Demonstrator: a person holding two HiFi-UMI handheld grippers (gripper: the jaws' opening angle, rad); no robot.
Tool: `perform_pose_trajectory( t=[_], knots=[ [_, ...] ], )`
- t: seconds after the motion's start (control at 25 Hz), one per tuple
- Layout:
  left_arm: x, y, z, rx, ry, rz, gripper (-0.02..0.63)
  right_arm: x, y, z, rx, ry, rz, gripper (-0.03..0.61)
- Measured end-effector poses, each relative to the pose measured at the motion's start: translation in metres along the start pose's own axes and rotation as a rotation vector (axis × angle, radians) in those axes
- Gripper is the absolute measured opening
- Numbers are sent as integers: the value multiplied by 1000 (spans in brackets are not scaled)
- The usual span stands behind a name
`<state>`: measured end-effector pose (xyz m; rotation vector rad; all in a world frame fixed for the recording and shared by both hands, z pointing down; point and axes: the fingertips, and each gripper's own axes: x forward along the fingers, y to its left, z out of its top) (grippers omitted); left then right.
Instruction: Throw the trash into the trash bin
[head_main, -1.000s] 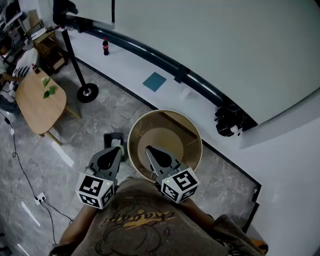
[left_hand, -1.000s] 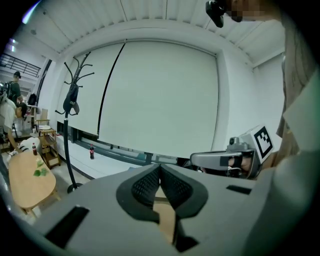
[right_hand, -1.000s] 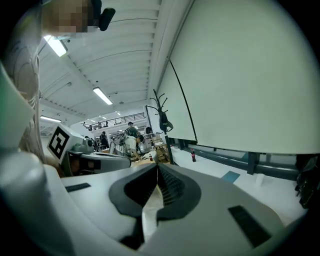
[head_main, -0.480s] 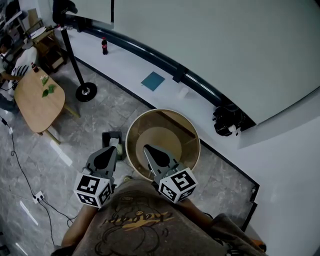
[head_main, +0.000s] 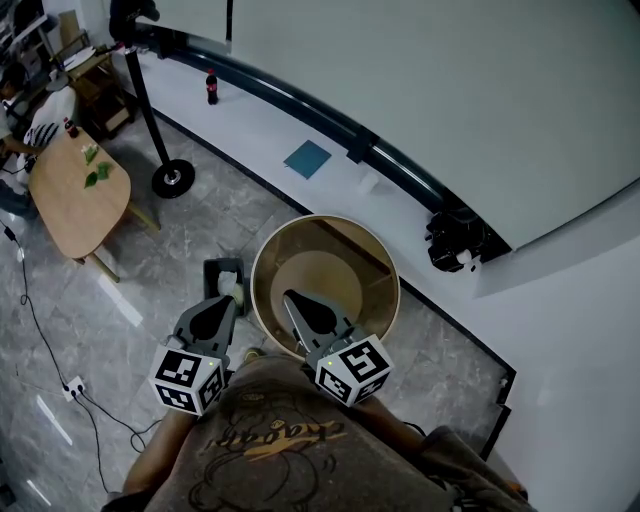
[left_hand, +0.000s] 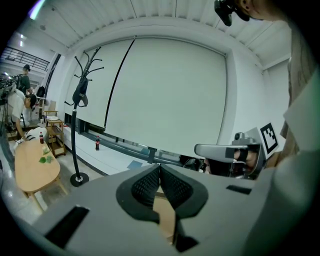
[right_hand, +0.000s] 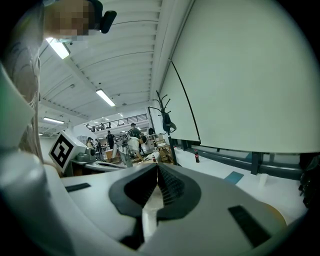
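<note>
The trash bin is a round tan drum on the grey floor, open at the top, and its inside looks bare. My right gripper reaches over the bin's near rim, jaws pressed together with nothing between them. In the right gripper view the pads meet at the tip. My left gripper hangs just left of the bin, outside the rim, also shut and empty. I see no trash in either gripper. A strip of the bin's tan wall shows under the left jaws.
A small dark box with something pale on it lies on the floor by the left gripper's tip. Farther left stand an oval wooden table and a coat stand's base. A cola bottle stands on the white ledge. Cables trail across the floor.
Both grippers stay shut and in place by the bin. Only the head view has shifted slightly.
</note>
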<state>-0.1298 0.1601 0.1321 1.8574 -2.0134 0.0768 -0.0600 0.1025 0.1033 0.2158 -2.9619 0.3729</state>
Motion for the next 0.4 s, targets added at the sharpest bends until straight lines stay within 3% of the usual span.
perform_pose_trajectory(
  t=[0.4],
  knots=[
    [-3, -1, -8, -23, 12, 14, 20, -2, -2, -4, 4, 10, 14, 20]
  ],
)
